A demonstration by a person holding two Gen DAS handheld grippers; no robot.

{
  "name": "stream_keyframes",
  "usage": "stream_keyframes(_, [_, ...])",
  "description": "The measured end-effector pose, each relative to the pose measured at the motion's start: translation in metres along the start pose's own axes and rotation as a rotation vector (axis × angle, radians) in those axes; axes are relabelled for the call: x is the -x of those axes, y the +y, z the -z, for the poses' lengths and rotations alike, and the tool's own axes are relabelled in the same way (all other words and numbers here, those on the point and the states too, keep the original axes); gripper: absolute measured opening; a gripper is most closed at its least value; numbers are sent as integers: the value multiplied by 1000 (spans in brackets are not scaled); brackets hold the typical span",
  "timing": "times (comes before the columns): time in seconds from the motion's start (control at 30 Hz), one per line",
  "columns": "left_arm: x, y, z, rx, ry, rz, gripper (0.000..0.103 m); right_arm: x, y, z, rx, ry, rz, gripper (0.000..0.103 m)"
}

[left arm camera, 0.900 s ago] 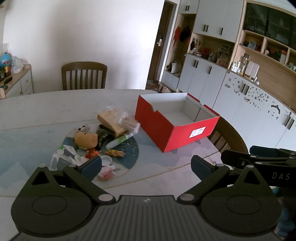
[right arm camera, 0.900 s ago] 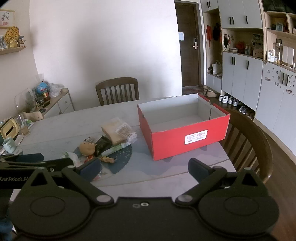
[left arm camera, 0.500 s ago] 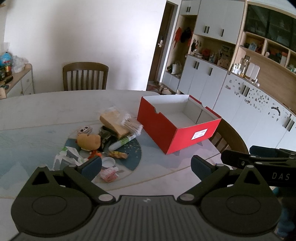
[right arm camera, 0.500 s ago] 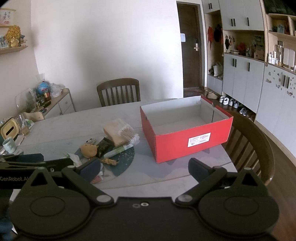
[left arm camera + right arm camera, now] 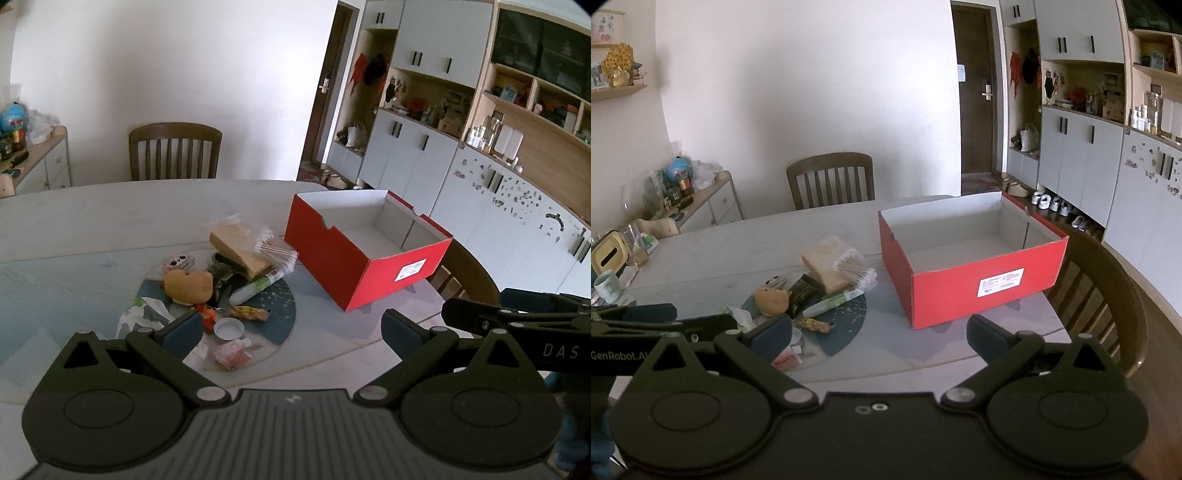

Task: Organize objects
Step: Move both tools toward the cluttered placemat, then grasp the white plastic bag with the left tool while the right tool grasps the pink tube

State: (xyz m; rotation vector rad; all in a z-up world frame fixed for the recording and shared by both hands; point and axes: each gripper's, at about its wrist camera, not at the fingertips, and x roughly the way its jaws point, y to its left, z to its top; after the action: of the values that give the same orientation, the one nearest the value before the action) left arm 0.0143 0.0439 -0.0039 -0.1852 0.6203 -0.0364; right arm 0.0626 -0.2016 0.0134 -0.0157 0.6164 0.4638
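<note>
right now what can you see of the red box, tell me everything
The red box looks like cardboard, red outside, white inside, open-topped, nothing visible in it. A white printed label sits on one short side; a notch is cut in a long wall's rim. It stands upright on the table, right of the clutter pile, apart from it.

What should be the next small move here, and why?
Probably bring the left gripper forward and down to the small pink bottle, the nearest item of the pile. Both grippers are open and hold nothing, the red box looks empty, and the right gripper sits nearer that box.
</note>
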Motion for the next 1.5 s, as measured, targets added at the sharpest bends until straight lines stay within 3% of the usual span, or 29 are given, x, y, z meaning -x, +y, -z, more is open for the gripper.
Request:
stream_keyframes(0.67, [-35,47,-22,-8,32,-3,103,-51,29,-17,18,49,6,101])
stream_keyframes(0.83, [-53,64,-20,-16,46,-54,103,-72,43,-17,65,61,-16,101])
stream_keyframes(1.1, [-90,107,-8,26,134,-159,103,-113,60,-2,134,138,-35,100])
stream_keyframes(1.27, [-117,129,-4,89,230,-221,103,-132,73,11,178,187,-44,100])
stream_keyframes(1.5, [-146,149,0,185,319,-260,103,-149,96,27,249,242,-87,100])
